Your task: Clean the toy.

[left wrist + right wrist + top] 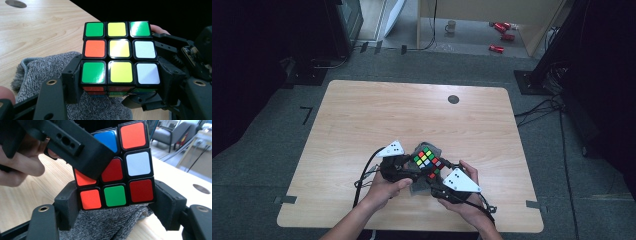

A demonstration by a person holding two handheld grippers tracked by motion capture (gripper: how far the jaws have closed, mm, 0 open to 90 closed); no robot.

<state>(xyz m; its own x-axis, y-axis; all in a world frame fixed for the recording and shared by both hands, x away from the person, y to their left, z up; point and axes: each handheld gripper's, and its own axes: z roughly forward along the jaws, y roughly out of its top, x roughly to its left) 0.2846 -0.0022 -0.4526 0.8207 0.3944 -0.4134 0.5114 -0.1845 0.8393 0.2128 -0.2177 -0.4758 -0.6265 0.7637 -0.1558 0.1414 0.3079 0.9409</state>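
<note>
High view: both my hands angle inward over the bench (362, 115), each gripper's jaws clamped on the Rubik's cube (427, 161) above the grey cloth (419, 187).

Looks like a lab or recording studio rather than a home: pale wooden counter with rounded corners and a round cable hole (453, 99) set alone on grey carpet floor (272, 130), black tape marks (306, 114) stuck around it, black cables (542, 107) trailing to dark equipment stands (532, 80), red cans (497, 48) and a white mug (451, 26) left on the floor behind, grey upholstered armchair (172, 132) in the background.
</note>
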